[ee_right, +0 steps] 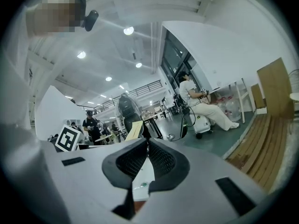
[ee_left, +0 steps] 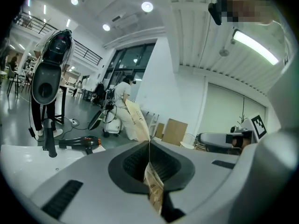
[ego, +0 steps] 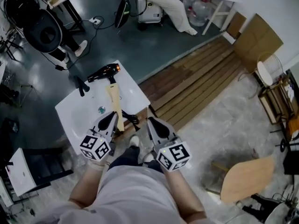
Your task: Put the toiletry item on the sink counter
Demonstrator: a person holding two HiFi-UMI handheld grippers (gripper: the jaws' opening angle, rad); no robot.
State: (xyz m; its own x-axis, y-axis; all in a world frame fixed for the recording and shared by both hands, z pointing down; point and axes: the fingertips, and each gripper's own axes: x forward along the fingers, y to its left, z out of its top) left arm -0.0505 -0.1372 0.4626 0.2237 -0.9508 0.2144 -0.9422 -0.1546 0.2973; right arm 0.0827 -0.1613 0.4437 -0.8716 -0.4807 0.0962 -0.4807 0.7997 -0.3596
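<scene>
1. Strip of wooden planks [ego: 196, 83], laid diagonally across the floor.
2. Up-left of the planks, glossy dark grey-green floor [ego: 117, 36]; down-right of them, pale mottled floor [ego: 219, 125].
3. At the planks' far end, cardboard sheet [ego: 256, 40] leaning against a white wall [ego: 280, 13].
4. Just past the planks, water jugs [ego: 198, 6].
5. Down-right of the planks, wooden chair [ego: 246, 177].
6. High above the planks, round ceiling lights [ee_left: 147, 6], a long strip light [ee_left: 254, 45] and tall dark-framed windows [ee_right: 175, 55].
</scene>
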